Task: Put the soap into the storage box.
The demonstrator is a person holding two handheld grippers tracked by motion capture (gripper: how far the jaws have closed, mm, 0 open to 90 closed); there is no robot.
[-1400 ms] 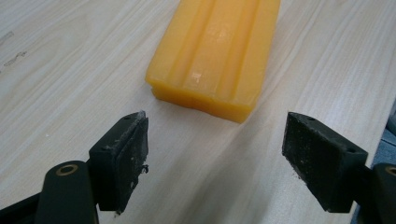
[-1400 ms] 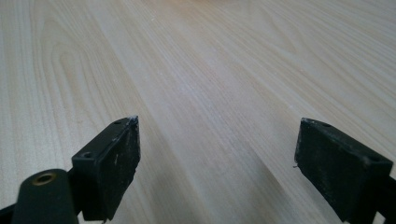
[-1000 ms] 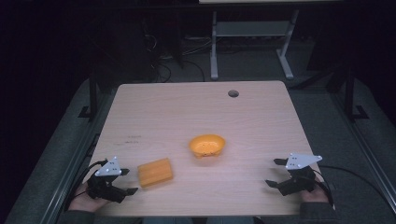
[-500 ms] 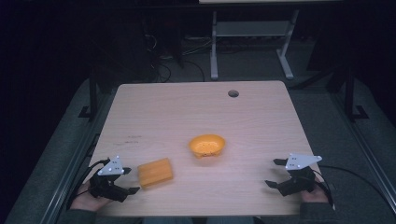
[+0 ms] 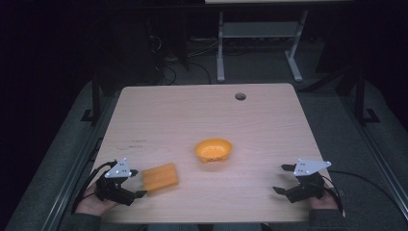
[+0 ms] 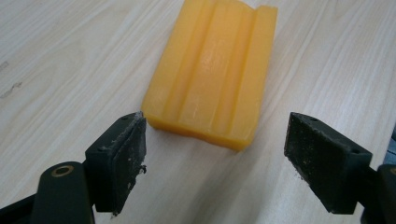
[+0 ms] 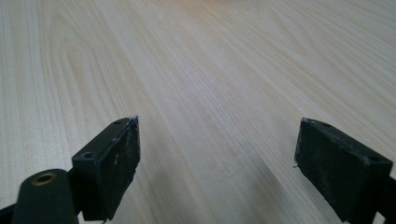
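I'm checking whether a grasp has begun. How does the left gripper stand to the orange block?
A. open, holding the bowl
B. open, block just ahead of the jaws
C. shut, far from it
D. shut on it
B: the left gripper is open, and the orange block lies flat just beyond its jaws, ungripped.

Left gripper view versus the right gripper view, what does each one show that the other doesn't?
The left gripper view alone has the ridged orange block lying flat just beyond the open left gripper, its near end between the two pads. The right gripper view alone has the open right gripper over bare wood. Both show the light wooden table and black jaws set wide apart.
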